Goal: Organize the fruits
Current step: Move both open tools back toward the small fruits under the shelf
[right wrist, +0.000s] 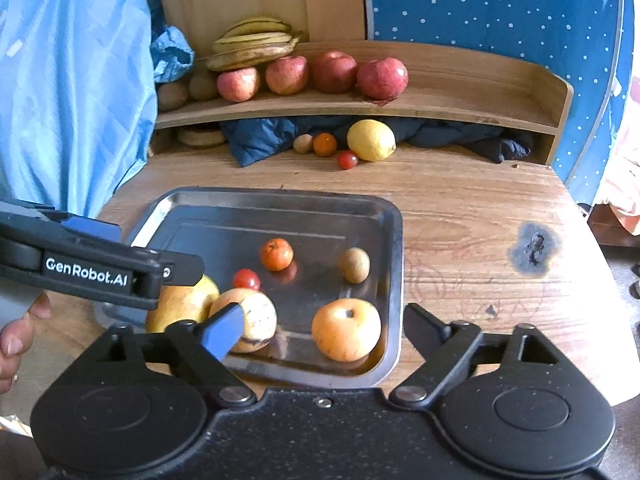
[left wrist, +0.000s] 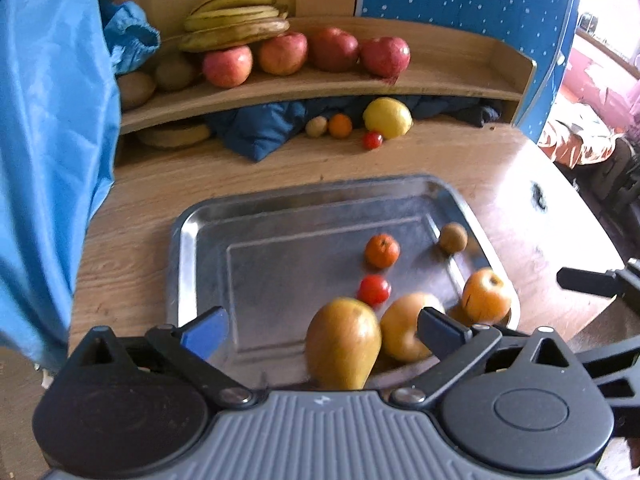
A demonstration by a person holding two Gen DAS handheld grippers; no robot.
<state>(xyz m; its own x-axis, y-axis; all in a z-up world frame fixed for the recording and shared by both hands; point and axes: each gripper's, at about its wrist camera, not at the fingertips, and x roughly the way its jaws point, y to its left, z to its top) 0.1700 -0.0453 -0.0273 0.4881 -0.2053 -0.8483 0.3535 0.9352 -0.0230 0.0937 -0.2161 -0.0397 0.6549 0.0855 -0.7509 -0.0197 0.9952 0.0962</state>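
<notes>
Wooden table point(right wrist: 460, 208) carries steel tray point(right wrist: 394, 240) near front edge. Left gripper point(left wrist: 320, 330) wide, straddling pear point(left wrist: 344, 342); right gripper point(right wrist: 320, 330) wide, empty. Risk: pear rolling, knocking neighbouring apple point(left wrist: 400, 328).

In the right wrist view the left gripper point(right wrist: 176, 270) hid most of the pear point(right wrist: 188, 300), and a blue fingertip point(right wrist: 224, 330) covered part of the pale apple point(right wrist: 256, 316). In the left wrist view the pear's point(left wrist: 342, 344) base was lost behind the gripper body, its outline blurred. The right gripper point(left wrist: 592, 280) was cut off by the frame's edge. Dark cloth point(left wrist: 260, 128) under the shelf point(left wrist: 320, 88) concealed whatever lay behind.
</notes>
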